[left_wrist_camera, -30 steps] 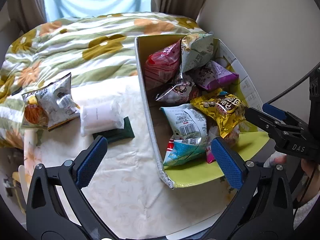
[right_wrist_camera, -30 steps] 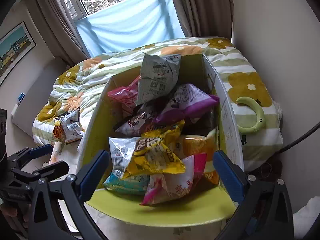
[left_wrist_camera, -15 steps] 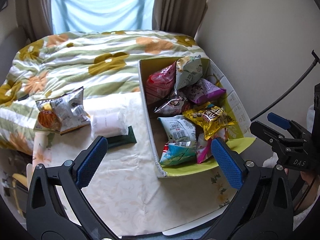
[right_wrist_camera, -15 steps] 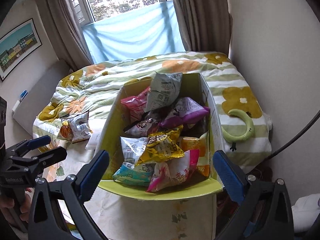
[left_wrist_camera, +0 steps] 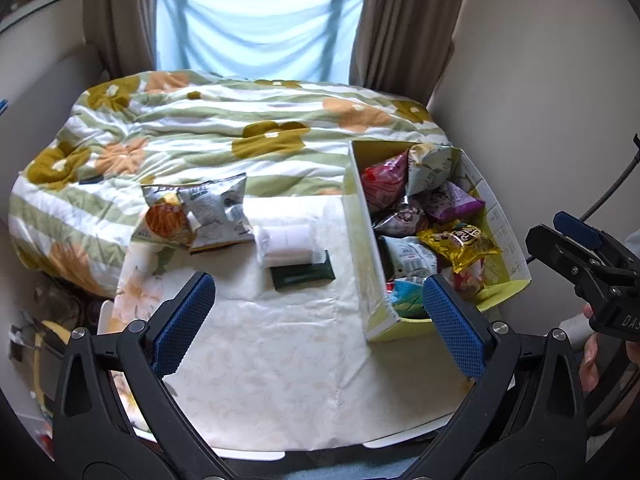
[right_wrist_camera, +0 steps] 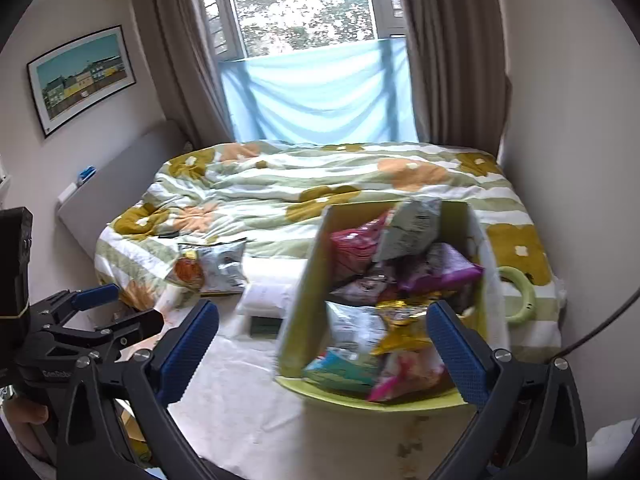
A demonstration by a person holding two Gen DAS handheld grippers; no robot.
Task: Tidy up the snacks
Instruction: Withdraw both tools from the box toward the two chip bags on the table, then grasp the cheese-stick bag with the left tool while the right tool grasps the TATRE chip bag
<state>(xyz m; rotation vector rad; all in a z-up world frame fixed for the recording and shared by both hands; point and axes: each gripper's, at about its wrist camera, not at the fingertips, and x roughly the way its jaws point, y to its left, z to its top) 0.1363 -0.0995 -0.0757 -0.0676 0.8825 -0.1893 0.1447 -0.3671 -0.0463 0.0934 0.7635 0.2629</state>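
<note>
Both wrist views look down from above the table (left_wrist_camera: 280, 360); both share the snack box (left_wrist_camera: 362, 264) and bed (right_wrist_camera: 280, 184).

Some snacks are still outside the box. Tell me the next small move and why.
Probably bring the left gripper forward and down to the dark green packet, the loose item nearest it. Both grippers are open and empty, held back from the table. The box already holds many bags, while that packet, a white pack and two chip bags lie outside it.

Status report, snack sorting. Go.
Left gripper and right gripper open, empty. Box full of snack bags. Two bags and wrapped packs outside it. Nothing blocking.
</note>
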